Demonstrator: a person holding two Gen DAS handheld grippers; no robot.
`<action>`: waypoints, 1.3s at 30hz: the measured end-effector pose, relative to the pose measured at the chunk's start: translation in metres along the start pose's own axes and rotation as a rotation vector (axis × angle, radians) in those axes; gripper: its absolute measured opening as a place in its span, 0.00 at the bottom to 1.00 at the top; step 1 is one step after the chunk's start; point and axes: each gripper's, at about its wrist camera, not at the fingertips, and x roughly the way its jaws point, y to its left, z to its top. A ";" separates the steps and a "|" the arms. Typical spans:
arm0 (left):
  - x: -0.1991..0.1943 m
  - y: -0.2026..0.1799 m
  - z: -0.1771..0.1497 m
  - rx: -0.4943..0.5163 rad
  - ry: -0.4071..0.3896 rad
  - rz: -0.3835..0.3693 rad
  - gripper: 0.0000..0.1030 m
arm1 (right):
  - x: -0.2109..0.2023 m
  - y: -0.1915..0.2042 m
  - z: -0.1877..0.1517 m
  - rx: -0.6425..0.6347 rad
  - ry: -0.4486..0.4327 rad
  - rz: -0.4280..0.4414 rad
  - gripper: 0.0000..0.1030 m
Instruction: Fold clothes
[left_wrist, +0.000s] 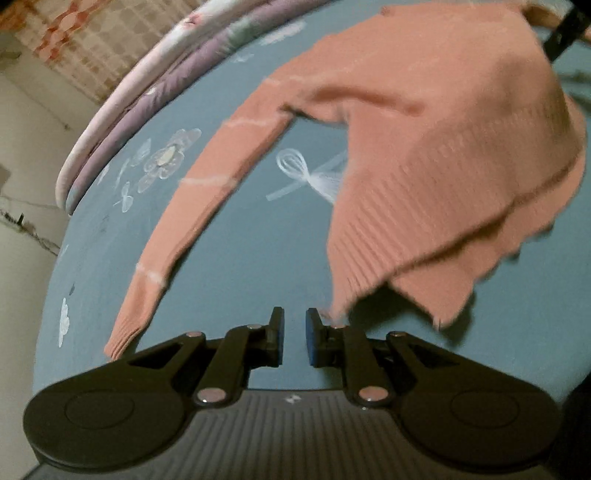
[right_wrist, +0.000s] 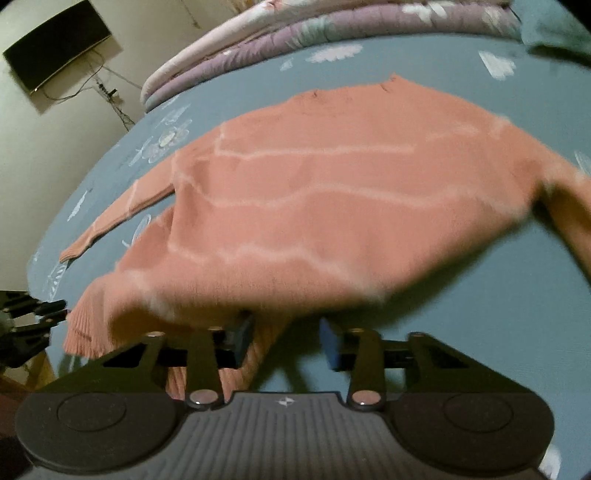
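Note:
A salmon-pink knitted sweater (right_wrist: 332, 206) with pale stripes lies spread on a blue flowered bedsheet (right_wrist: 461, 314). In the left wrist view its ribbed hem (left_wrist: 424, 206) hangs raised and blurred over the sheet, with a shadow beneath. One sleeve (left_wrist: 173, 229) stretches toward the lower left. My left gripper (left_wrist: 295, 332) has a narrow gap with only sheet showing through it; the hem corner brushes its right finger from outside. My right gripper (right_wrist: 286, 343) stands open. The hem's ribbing (right_wrist: 258, 358) reaches in beside its left pad (right_wrist: 240, 338), while the right pad is clear of cloth.
Folded purple and pink quilts (right_wrist: 295, 44) lie along the far side of the bed. The bed's left edge (left_wrist: 48, 280) runs beside a pale wall. A dark screen (right_wrist: 55, 40) hangs on that wall. The left gripper (right_wrist: 33, 321) shows at the right wrist view's left edge.

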 end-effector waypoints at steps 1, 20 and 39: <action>-0.005 0.001 0.007 -0.022 -0.031 -0.027 0.15 | 0.004 0.005 0.009 -0.032 -0.005 -0.013 0.39; -0.016 -0.039 0.089 -0.116 -0.315 -0.291 0.40 | -0.011 -0.011 0.015 -0.044 -0.108 0.054 0.59; -0.023 -0.081 0.093 -0.156 -0.255 -0.338 0.42 | 0.056 -0.061 -0.003 0.214 -0.143 0.321 0.60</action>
